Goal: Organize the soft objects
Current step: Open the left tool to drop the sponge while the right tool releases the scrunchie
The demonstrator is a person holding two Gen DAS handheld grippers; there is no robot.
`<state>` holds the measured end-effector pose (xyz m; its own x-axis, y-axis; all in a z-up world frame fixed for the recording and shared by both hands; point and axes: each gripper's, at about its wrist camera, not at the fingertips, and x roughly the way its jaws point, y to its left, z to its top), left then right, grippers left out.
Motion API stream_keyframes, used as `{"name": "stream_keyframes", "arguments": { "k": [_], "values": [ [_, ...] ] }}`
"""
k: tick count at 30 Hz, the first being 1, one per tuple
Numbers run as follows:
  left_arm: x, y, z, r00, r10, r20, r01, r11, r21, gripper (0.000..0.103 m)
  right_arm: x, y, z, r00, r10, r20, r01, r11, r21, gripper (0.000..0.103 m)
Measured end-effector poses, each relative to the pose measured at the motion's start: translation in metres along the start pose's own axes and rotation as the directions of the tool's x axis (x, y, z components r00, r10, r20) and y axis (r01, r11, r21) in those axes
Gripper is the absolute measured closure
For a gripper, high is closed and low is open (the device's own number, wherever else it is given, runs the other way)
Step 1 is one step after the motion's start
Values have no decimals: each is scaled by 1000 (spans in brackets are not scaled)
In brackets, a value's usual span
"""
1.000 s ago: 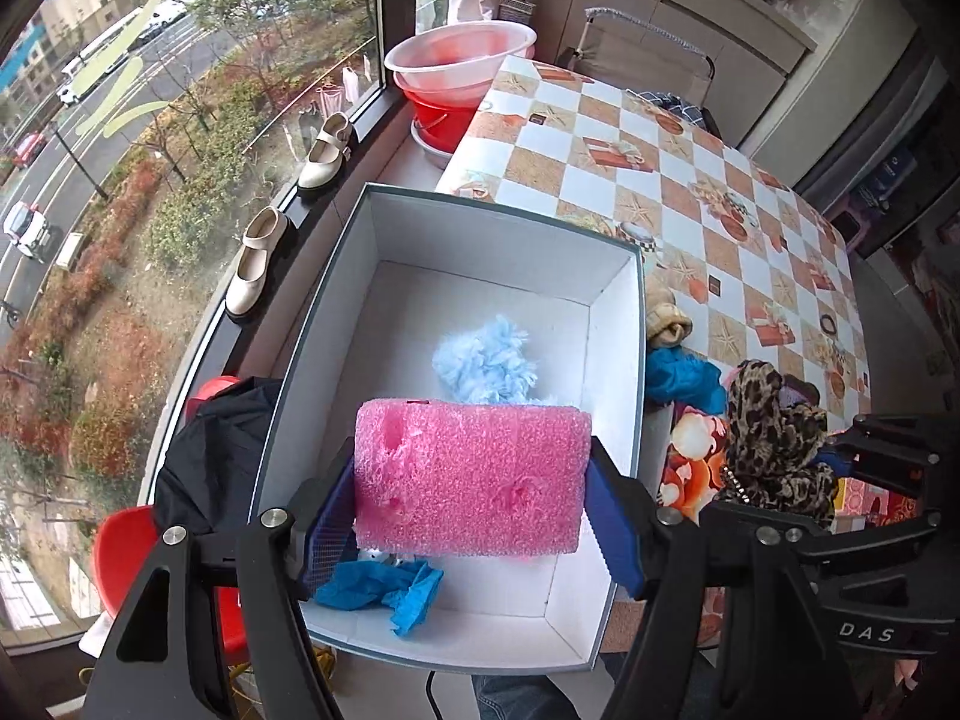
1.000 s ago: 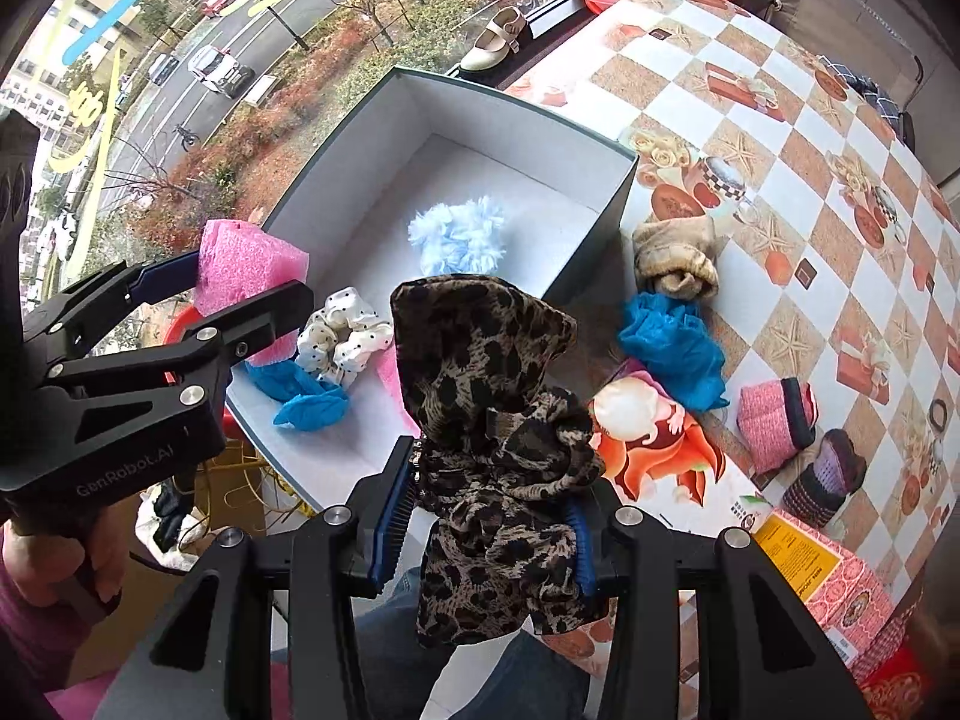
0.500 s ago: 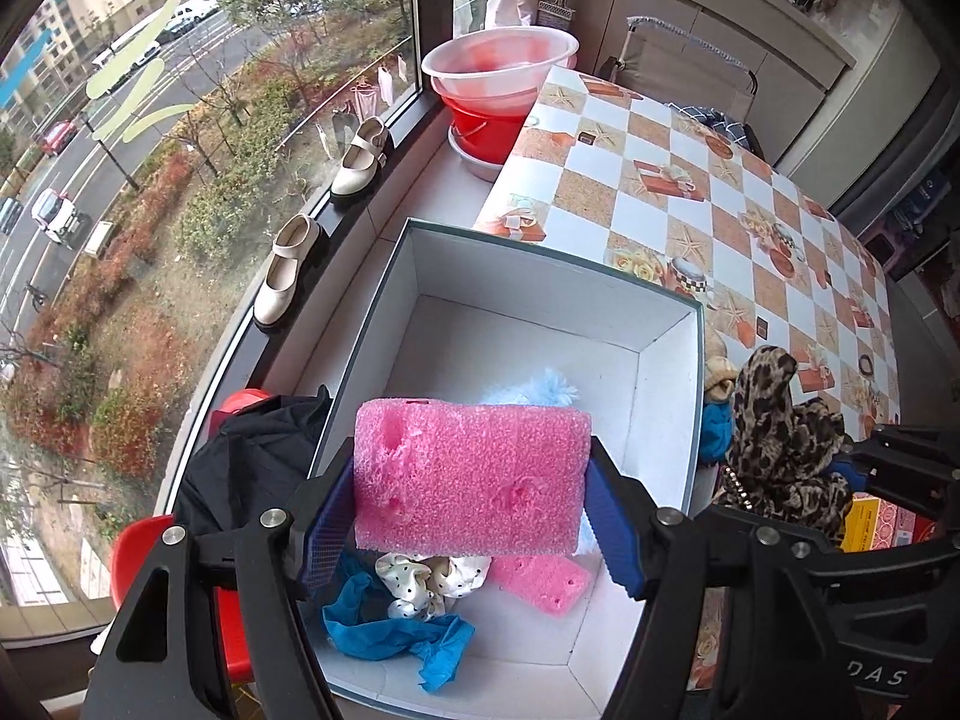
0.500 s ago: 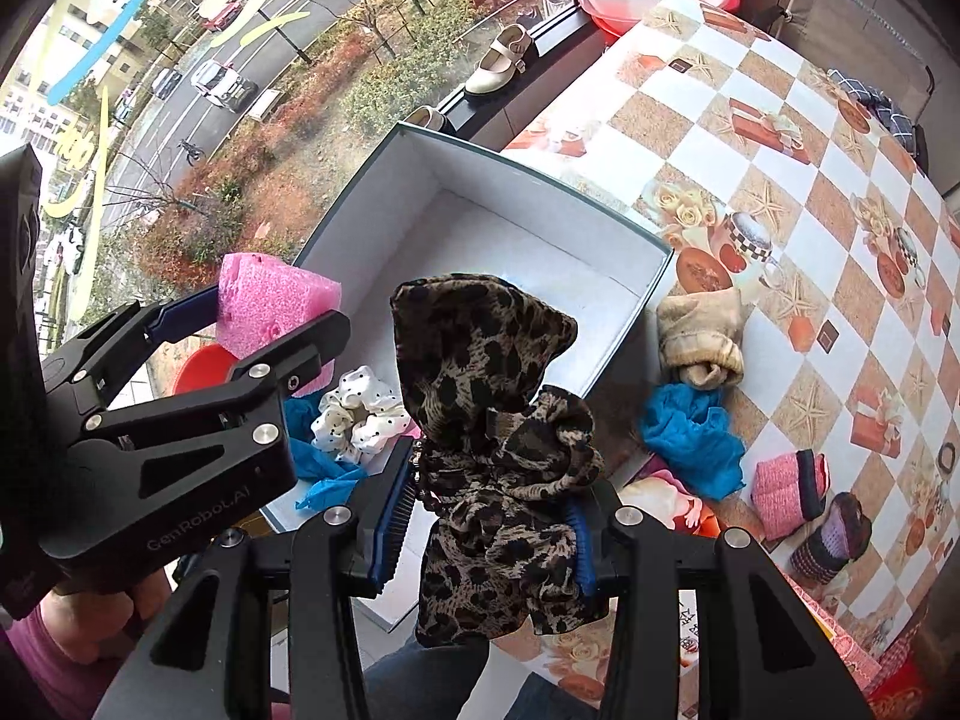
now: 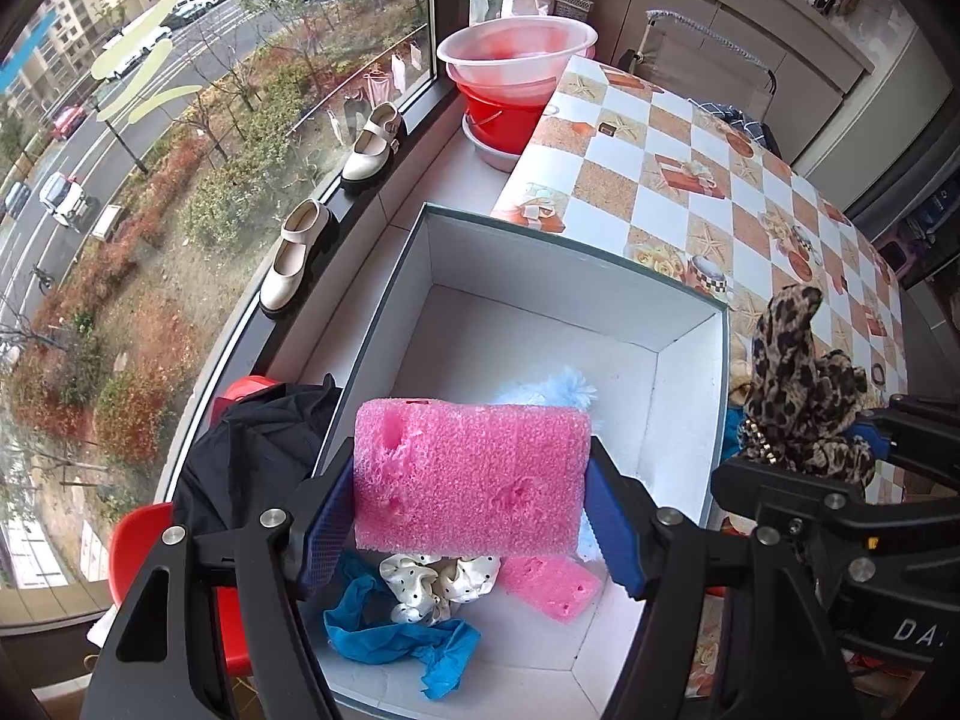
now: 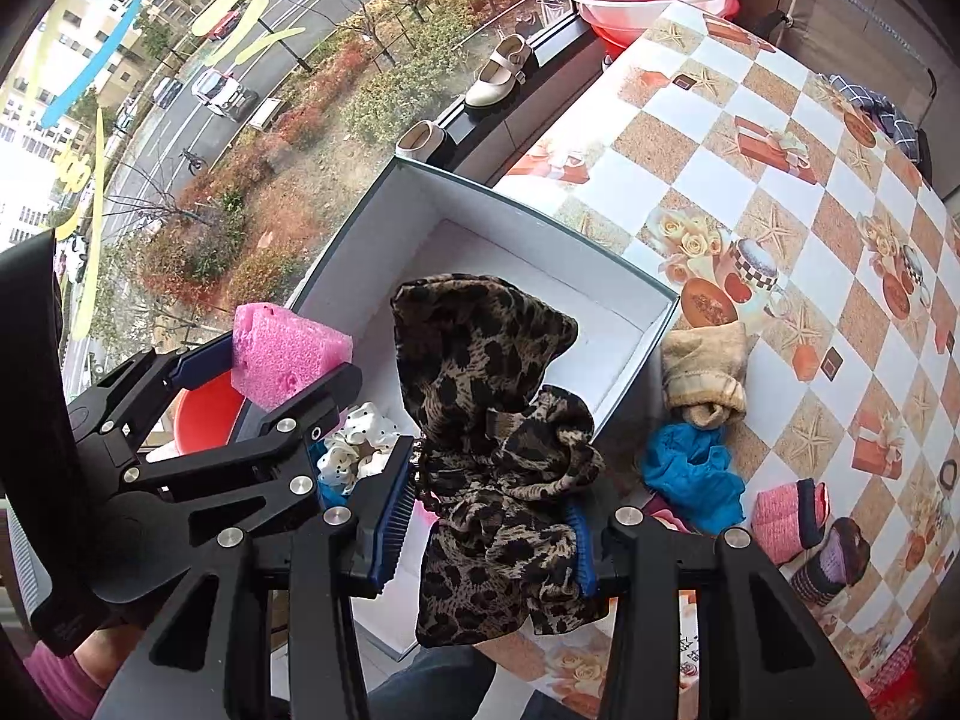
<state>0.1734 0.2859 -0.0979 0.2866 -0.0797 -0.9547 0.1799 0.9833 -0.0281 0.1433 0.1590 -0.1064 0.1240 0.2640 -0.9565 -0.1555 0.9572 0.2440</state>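
Your left gripper (image 5: pixel 471 516) is clamped on the pink foam block (image 5: pixel 471 477), held above the near end of the white box (image 5: pixel 690 414); the block hides most of the pale blue fluffy item (image 5: pixel 561 387) behind it. Your right gripper (image 6: pixel 489 510) grips the leopard-print cloth (image 6: pixel 498 450) just beside the box's right wall, screening the box floor. The far half of the box floor lies bare. Partial lettering "DA" on the right gripper body is cut off.
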Motion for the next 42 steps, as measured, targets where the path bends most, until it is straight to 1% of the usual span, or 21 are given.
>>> {"name": "stream_keyframes", "arguments": {
  "k": [19,30,32,33,35,37,38,39,42],
  "values": [
    [8,0,-4,1000,1,-13,-1,1000,4,30,3,-5,10,1000,28,0,-28,999,36,58],
    [17,3,-3,1000,-12,-26,11,999,-34,29,18,1,21,999,23,-36,-22,999,29,58],
    [18,3,-4,999,-17,-33,16,999,-31,28,19,1,23,999,28,-38,-26,999,36,58],
    [18,2,-4,999,-19,-37,18,999,-27,25,20,-1,25,999,31,-39,-29,999,40,58],
    [19,1,-4,999,-19,-43,19,1000,-16,23,20,-2,27,999,39,-34,-37,998,51,58],
    [21,-1,-6,999,-8,-54,8,1000,-6,23,20,-4,30,998,54,-33,-51,996,67,51],
    [22,-2,-6,998,0,-62,-1,1000,-3,23,21,-6,31,997,65,-35,-63,995,78,40],
    [24,-2,-6,997,2,-71,-2,1000,-5,23,20,-8,32,997,73,-30,-70,994,89,31],
    [28,3,-6,993,-34,-113,29,999,-46,22,13,-12,33,998,62,-5,-62,992,108,30]
  ]
}}
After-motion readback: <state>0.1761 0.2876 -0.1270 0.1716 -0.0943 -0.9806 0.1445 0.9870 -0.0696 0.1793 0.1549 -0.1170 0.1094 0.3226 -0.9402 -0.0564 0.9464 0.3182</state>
